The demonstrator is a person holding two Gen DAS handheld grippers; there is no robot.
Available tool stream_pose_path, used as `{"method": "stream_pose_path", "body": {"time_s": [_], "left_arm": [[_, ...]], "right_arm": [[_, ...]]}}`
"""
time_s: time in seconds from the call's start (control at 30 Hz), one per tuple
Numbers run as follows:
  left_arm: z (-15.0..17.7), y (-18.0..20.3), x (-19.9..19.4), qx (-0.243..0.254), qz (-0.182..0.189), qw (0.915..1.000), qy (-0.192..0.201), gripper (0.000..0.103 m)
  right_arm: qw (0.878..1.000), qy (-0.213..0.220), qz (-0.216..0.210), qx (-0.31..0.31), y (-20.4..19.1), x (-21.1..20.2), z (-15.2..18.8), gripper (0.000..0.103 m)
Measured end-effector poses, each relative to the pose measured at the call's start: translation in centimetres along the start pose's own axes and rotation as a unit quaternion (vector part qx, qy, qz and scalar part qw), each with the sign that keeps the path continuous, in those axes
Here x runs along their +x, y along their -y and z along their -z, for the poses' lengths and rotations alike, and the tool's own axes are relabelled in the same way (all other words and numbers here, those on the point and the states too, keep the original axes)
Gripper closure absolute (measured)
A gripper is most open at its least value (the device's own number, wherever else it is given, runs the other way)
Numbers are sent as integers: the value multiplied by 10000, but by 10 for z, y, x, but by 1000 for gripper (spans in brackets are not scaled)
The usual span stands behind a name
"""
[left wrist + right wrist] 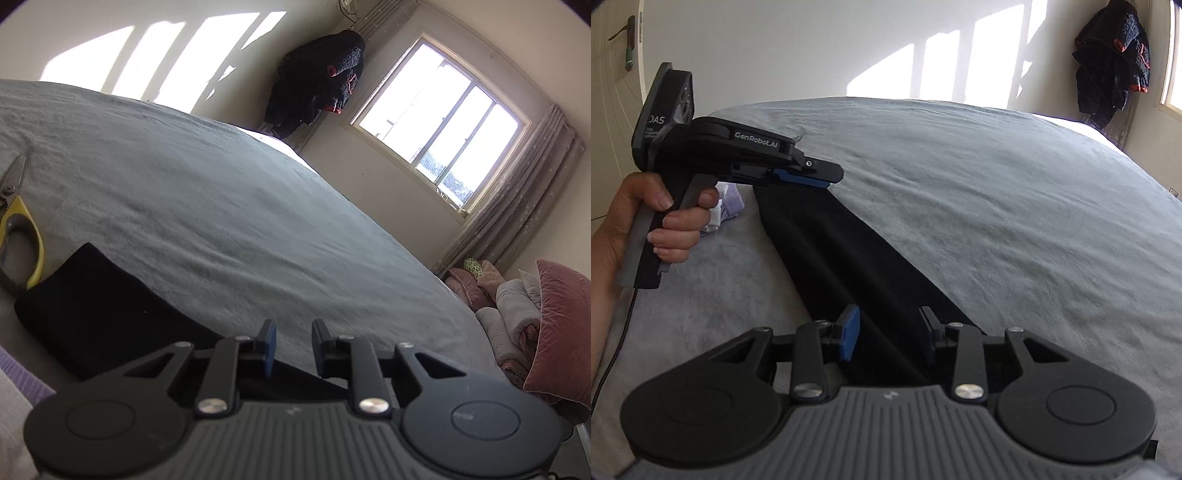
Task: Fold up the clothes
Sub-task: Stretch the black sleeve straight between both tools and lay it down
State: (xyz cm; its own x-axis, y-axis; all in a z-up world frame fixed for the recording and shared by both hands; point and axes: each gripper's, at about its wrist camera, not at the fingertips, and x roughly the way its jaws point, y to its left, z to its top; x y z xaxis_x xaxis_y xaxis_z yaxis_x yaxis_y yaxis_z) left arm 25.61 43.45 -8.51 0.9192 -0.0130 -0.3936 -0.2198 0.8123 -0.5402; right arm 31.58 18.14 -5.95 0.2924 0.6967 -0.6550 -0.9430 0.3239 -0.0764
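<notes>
Black folded garment [849, 251] lies on my grey bedspread [997, 206]: my right gripper [888, 332] straddles its near end, spread; my left gripper [820, 181], spread and empty, hovers above its far end.

Daylight floods in through the window [439, 125], which is blown out to near white. It throws bright barred patches on the wall [147, 62], also overexposed. The bed [207, 206] is evenly lit in soft grey, with gentle shadows in its wrinkles. The black garment [849, 251] is so dark that its folds perhaps cannot be read. Both fisheye views bend straight lines strongly, and the corners fall to dark vignette. Near edges look slightly soft.
</notes>
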Motion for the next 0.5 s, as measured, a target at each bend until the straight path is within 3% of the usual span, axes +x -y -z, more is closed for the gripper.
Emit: {"method": "stream_pose_path", "body": {"time_s": [0.17, 0.3, 0.37, 0.5], "left_arm": [[9, 15, 19, 439, 109, 9982, -398, 84], [19, 23, 42, 754, -47, 9941, -778, 84], [23, 25, 54, 867, -292, 9916, -916, 84], [23, 29, 55, 951, -456, 9908, -844, 84]], "right_arm": [[9992, -161, -170, -337, -24, 13, 5, 77], [9970, -349, 252, -648, -31, 34, 14, 92], [9969, -326, 283, -650, -31, 38, 16, 97], [9992, -219, -229, -237, -23, 20, 15, 97]]}}
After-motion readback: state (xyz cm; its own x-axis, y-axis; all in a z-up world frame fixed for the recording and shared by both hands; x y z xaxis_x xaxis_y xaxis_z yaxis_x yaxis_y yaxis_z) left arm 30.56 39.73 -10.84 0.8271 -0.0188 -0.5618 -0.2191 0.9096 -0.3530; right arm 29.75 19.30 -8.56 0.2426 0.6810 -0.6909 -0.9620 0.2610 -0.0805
